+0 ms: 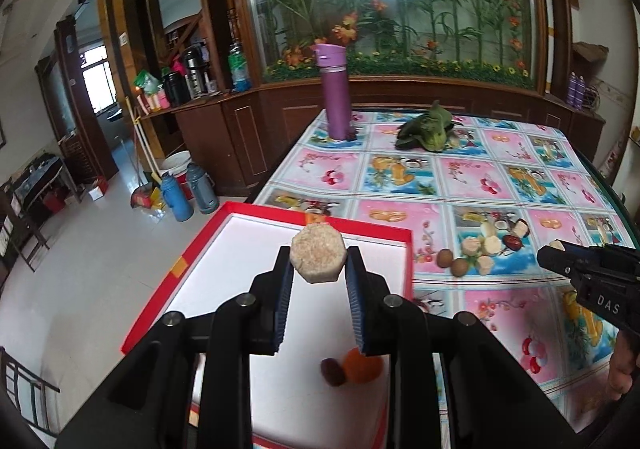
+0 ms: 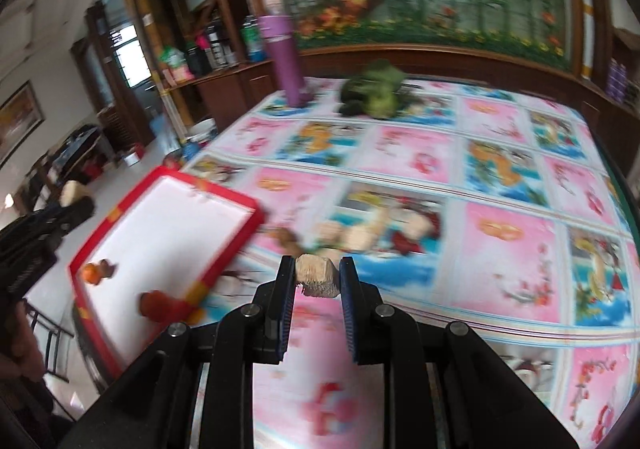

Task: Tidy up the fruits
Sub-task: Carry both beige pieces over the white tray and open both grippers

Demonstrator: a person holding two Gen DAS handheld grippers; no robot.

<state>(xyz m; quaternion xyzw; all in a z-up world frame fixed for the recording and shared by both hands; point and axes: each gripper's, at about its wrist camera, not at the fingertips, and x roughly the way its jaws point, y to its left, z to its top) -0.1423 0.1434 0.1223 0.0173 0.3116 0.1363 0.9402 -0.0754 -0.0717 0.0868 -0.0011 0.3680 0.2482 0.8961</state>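
Left gripper (image 1: 318, 269) jaws clamped on a pale octagonal cake (image 1: 317, 257), held above the red-rimmed tray (image 1: 360, 229), over its white floor near the far rim. In the tray, near side: a dark red date (image 1: 333, 371) touching a small orange fruit (image 1: 362, 365). The right wrist view also shows another reddish-orange piece (image 2: 156, 305) at the tray's near corner, too blurred to identify.

Right gripper (image 2: 318, 277) jaws clamped on a tan chunky piece (image 2: 317, 276), held above the desk (image 1: 460, 177) to the right of the tray. In the left wrist view the right gripper (image 1: 556, 249) enters from the right edge with a pale bit at its tip.

On the desk just right of the tray: two small brown round fruits (image 1: 452, 261) side by side, with pale pieces (image 1: 486, 264) next to them, hard to separate from the printed tablecloth pattern. Far side of the desk: purple bottle (image 1: 335, 93) upright, leafy green vegetable (image 1: 428, 129) lying near it to its right. Right wrist view is motion-blurred.
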